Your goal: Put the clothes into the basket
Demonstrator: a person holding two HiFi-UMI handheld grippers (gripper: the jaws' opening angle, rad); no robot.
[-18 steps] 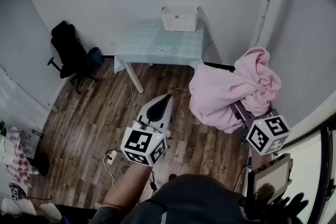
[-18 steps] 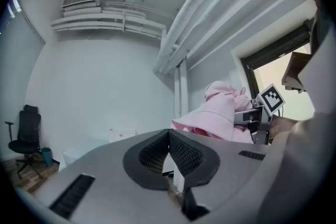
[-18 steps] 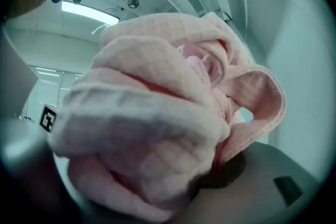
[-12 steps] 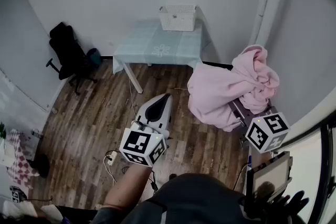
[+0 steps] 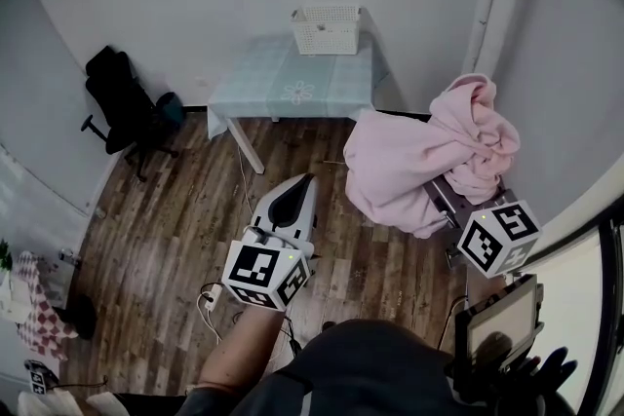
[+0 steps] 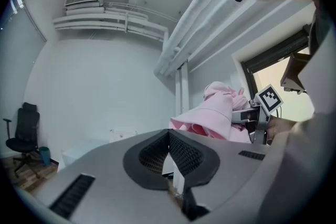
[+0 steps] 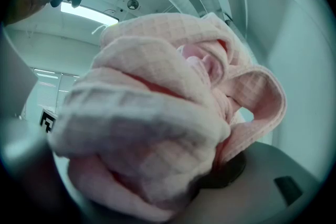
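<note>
Pink garment: a soft, waffle-woven garment was bunched into a loose bundle and held in the air on the person's right, well apart from the basket.
Basket: a white slatted basket stood at the far end of a small table; its inside did not show from the head view.
Right gripper: the right gripper had its jaws clamped on a thick fold of the garment, and heaped cloth filled nearly all of its own view and buried the jaw tips.
Left gripper: the left gripper hung over the wooden floor with its jaws pressed together and nothing between them.
Weight: the garment looked light for its bulk, so one gripper could probably carry it.
Stiffness: it looked wholly limp. Folds drooped below the grip and would likely swing and trail on the way across.
Surface: the textured weave seemed unlikely to slip. A bite on several layers should hold, while a single thin edge might pull free.
Where to hold: the bunched middle, where it was gripped, seemed the best place. The free left gripper could gather the hanging lower folds so that they did not snag on the table edge or drape over the basket's rim.
Fragility: nothing about it seemed breakable, and it could probably be let go from just above the basket and pressed down if it mounded up.
</note>
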